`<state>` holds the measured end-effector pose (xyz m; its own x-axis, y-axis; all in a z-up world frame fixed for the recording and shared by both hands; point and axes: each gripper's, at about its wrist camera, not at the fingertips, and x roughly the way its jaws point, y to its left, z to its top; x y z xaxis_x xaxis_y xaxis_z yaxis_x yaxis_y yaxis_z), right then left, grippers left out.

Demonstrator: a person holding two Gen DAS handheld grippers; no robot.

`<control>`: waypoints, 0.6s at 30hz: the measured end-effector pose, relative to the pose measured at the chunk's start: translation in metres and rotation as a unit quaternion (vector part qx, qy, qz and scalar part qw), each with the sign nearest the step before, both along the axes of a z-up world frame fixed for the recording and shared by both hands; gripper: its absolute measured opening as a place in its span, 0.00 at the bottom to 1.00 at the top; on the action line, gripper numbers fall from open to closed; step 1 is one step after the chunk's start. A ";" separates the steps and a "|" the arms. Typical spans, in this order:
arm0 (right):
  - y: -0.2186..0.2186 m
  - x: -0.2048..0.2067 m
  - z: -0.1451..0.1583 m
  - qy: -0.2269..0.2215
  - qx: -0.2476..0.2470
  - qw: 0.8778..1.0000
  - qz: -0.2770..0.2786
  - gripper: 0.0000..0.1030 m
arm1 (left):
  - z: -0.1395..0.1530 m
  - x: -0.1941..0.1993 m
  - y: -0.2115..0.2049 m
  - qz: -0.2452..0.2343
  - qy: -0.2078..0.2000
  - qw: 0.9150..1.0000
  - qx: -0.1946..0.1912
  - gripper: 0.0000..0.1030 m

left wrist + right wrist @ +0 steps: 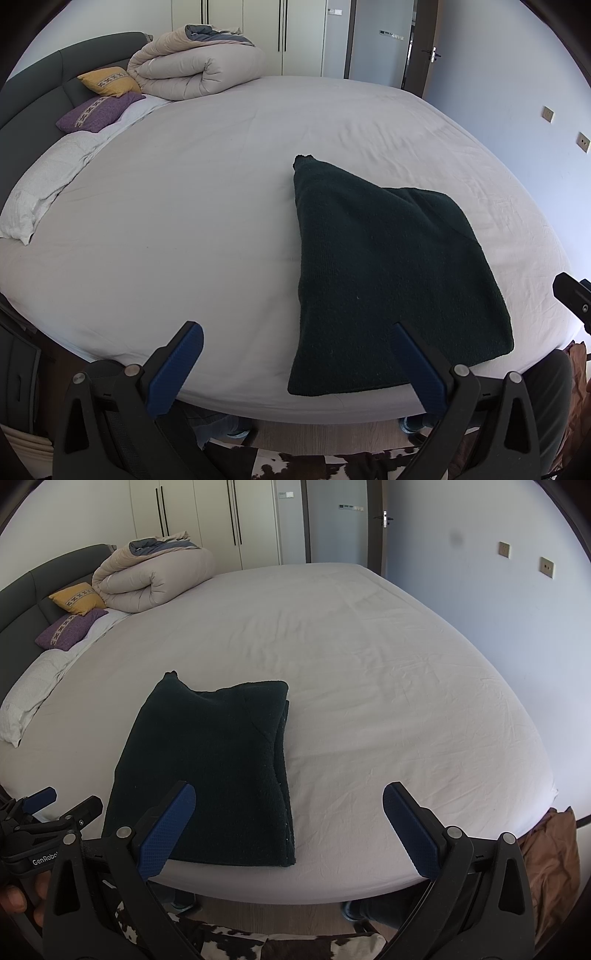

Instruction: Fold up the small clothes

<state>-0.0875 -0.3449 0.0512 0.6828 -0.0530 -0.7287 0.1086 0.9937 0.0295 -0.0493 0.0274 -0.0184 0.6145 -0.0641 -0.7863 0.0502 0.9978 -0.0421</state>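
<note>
A dark green knitted garment (388,280) lies folded into a rough rectangle on the white bed sheet (184,184), near the bed's front edge. It also shows in the right wrist view (214,771). My left gripper (295,343) is open and empty, held above the front edge, its right finger over the garment's near left part. My right gripper (288,808) is open and empty, its left finger over the garment's near edge. The left gripper also shows at the lower left of the right wrist view (55,808).
A rolled beige duvet (195,70) sits at the bed's far left, with a yellow cushion (110,81), a purple cushion (96,112) and a white pillow (40,184) along the dark headboard (33,85). Wardrobes and a door stand behind. Brown fabric (550,864) hangs at the bed's right corner.
</note>
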 end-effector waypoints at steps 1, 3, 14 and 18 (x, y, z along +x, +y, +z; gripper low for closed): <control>0.000 0.000 0.000 0.000 0.000 1.000 0.000 1.00 | 0.000 0.000 0.000 0.000 0.000 1.000 0.000 1.00; 0.000 0.000 0.000 0.000 0.000 1.000 0.000 1.00 | 0.000 0.000 0.000 -0.001 0.000 1.000 0.000 1.00; 0.001 0.000 0.000 0.000 0.000 1.000 0.000 1.00 | -0.001 0.000 0.000 -0.001 0.001 1.000 -0.001 1.00; 0.002 0.000 -0.001 0.001 0.000 1.000 0.000 1.00 | -0.002 0.001 0.000 -0.002 0.002 1.000 0.000 1.00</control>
